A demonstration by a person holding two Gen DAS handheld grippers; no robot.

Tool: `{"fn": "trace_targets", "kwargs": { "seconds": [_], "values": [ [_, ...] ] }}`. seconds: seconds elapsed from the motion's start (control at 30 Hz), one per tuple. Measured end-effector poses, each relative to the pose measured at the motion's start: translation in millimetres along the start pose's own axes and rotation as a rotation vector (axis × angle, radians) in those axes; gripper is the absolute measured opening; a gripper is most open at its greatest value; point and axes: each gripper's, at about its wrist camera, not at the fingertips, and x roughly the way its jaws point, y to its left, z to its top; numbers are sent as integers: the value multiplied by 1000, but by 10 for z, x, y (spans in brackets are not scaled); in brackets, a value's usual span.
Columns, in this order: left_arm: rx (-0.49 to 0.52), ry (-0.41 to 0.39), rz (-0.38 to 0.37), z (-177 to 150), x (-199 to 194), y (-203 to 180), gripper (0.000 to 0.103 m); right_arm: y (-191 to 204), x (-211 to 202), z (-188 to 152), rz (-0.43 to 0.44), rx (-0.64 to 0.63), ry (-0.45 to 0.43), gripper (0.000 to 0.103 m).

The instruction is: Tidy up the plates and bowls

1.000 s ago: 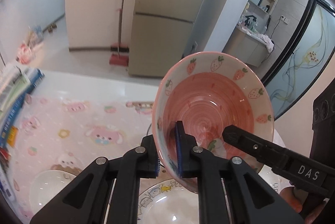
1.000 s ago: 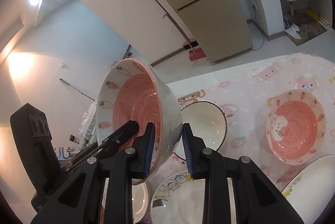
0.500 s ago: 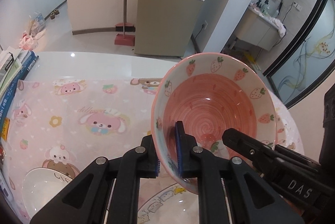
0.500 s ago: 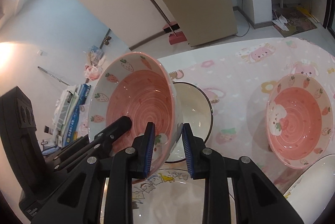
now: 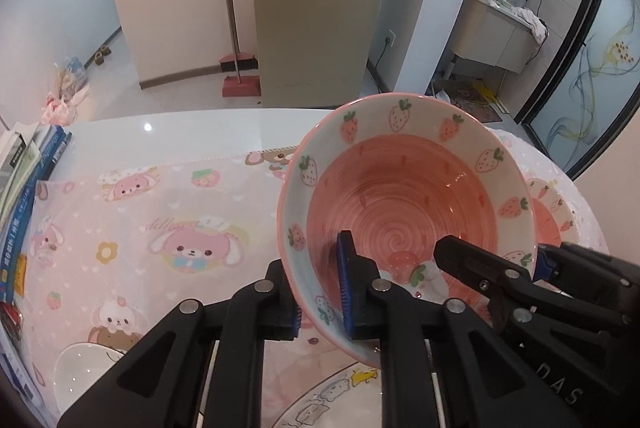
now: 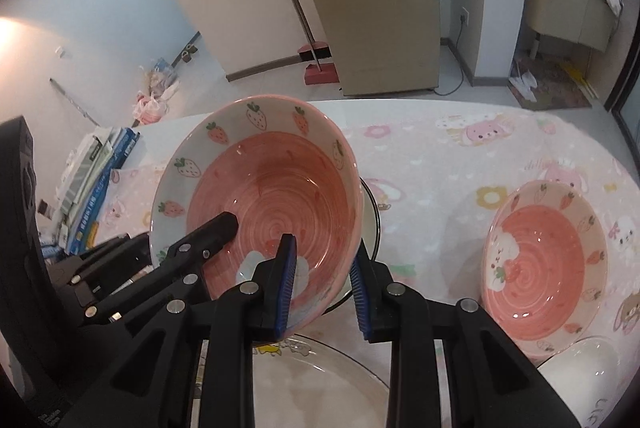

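A pink strawberry bowl (image 5: 404, 212) (image 6: 272, 196) hangs tilted above the table, held from both sides. My left gripper (image 5: 320, 302) is shut on its near left rim, one blue pad inside and one outside. My right gripper (image 6: 324, 288) is shut on the opposite rim the same way. Each gripper shows in the other's view: the right gripper (image 5: 504, 264) at the bowl's right, the left gripper (image 6: 176, 240) at its left. A second pink bowl (image 6: 544, 260) (image 5: 556, 216) rests on the pink tablecloth (image 5: 160, 212) to the right.
A black-rimmed white bowl (image 6: 370, 224) sits just behind the held bowl. Under it lies a cartoon-printed plate (image 6: 320, 380) (image 5: 340, 400). A white bowl (image 5: 80, 376) is at lower left, a white dish (image 6: 588, 380) at lower right. Stacked books (image 5: 24, 188) line the left table edge.
Both grippers have sunk toward the table with the bowl between them. The bowl has turned from nearly on edge to more mouth-up. Both grips look unchanged.
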Motion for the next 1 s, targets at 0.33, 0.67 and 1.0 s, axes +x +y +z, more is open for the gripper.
{"fn": "trace_targets", "kwargs": {
  "seconds": [0.33, 0.67, 1.0],
  "values": [
    [33, -3, 42, -33, 68, -28, 13, 37, 10, -7, -35, -60, -9, 30],
    [19, 7, 55, -27, 198, 11, 13, 27, 42, 3, -73, -74, -33, 17],
    [-3, 19, 21, -30, 227, 90, 13, -98, 25, 41, -25, -29, -27, 16]
  ]
}}
